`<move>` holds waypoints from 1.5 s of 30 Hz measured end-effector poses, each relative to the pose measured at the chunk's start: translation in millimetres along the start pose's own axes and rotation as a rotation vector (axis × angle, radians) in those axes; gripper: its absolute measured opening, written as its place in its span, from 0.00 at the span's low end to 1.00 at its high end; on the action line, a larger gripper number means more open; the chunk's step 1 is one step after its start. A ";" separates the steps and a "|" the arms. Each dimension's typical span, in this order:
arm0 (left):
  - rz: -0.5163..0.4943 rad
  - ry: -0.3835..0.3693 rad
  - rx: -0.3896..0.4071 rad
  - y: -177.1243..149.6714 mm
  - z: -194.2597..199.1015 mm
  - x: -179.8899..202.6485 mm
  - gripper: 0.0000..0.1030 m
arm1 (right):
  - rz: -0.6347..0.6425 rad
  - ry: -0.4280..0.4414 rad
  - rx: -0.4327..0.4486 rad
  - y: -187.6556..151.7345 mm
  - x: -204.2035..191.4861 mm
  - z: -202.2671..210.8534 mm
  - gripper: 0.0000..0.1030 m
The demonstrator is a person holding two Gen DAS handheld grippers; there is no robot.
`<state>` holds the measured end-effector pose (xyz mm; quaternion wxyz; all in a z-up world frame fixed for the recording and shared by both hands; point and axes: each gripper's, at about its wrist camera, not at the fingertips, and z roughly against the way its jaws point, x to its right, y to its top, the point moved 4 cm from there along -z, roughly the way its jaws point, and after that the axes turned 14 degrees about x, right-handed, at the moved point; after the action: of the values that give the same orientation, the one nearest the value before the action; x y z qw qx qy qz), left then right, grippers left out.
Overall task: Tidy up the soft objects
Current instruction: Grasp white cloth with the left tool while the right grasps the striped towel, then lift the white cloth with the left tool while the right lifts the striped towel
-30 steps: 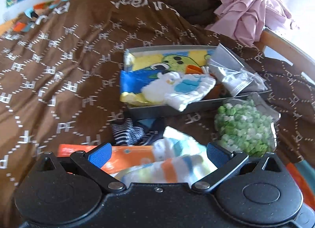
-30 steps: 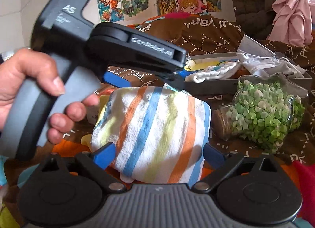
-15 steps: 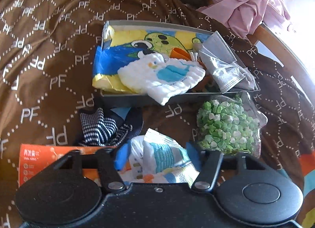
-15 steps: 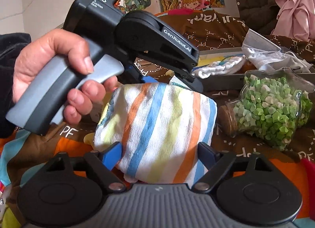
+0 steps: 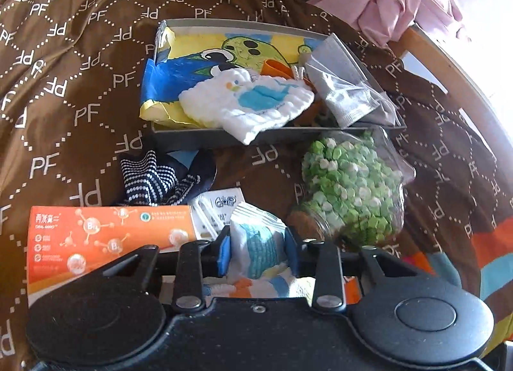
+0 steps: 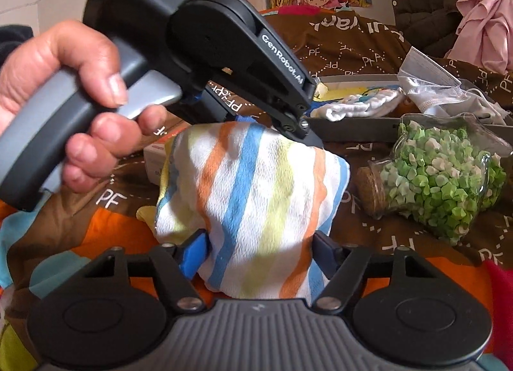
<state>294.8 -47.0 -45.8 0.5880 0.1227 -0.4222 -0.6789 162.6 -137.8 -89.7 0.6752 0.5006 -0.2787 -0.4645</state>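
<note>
**Striped cloth pinched from both ends above the bed**

The striped cloth (image 6: 253, 210), white with blue, orange and yellow-green bands, sits bunched between the two tools over the brown bedspread (image 5: 80, 66). The right hand-held gripper (image 6: 259, 249) has its blue pads closed in on the near end of the bundle, so the fabric bulges out above them. The left hand-held gripper (image 5: 258, 250) has narrowed to a small gap and is clamped on a fold at the far end; in the right wrist view its black body comes down onto the top of the cloth, held by the person's hand (image 6: 73, 108).

Beyond the cloth, further up the bed, lies the grey tray (image 5: 275, 135), already holding a white washcloth (image 5: 247, 101), a bagged face mask (image 5: 346, 88) and a cartoon-printed cloth (image 5: 198, 60). Just right of the cloth lies a corked jar of green paper stars (image 6: 449, 178); to the left sit an orange box (image 5: 105, 236) and dotted navy socks (image 5: 154, 178).

The risks, as I judge them: each grip holds only a bunched fold, so pulling the ends apart could slide the fabric out of one pair of pads. A drooping middle could snag the tray's near rim or drag the washcloth hanging over it. A swing to the right might roll the jar.
</note>
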 end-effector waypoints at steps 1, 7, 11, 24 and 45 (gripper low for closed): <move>-0.007 0.005 0.005 -0.5 2.8 0.2 0.31 | 0.004 -0.002 -0.005 0.2 -1.1 0.6 0.70; -0.027 0.033 0.034 -1.8 20.1 3.6 0.25 | 0.000 -0.006 -0.054 -0.3 -4.4 8.8 0.49; -0.034 0.057 0.053 -3.9 31.8 3.9 0.21 | -0.003 0.003 -0.077 -1.7 -5.8 17.7 0.31; 0.092 0.101 0.207 -18.4 62.8 3.3 0.18 | 0.050 -0.104 -0.007 15.5 3.4 58.9 0.20; 0.090 0.169 0.464 2.0 119.2 41.1 0.18 | -0.234 -0.232 0.191 56.9 83.4 105.9 0.19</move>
<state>205.7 -32.8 42.3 0.6070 0.2919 -0.5211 -0.5242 127.7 -253.7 -7.5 0.5292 0.5345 -0.3375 -0.5660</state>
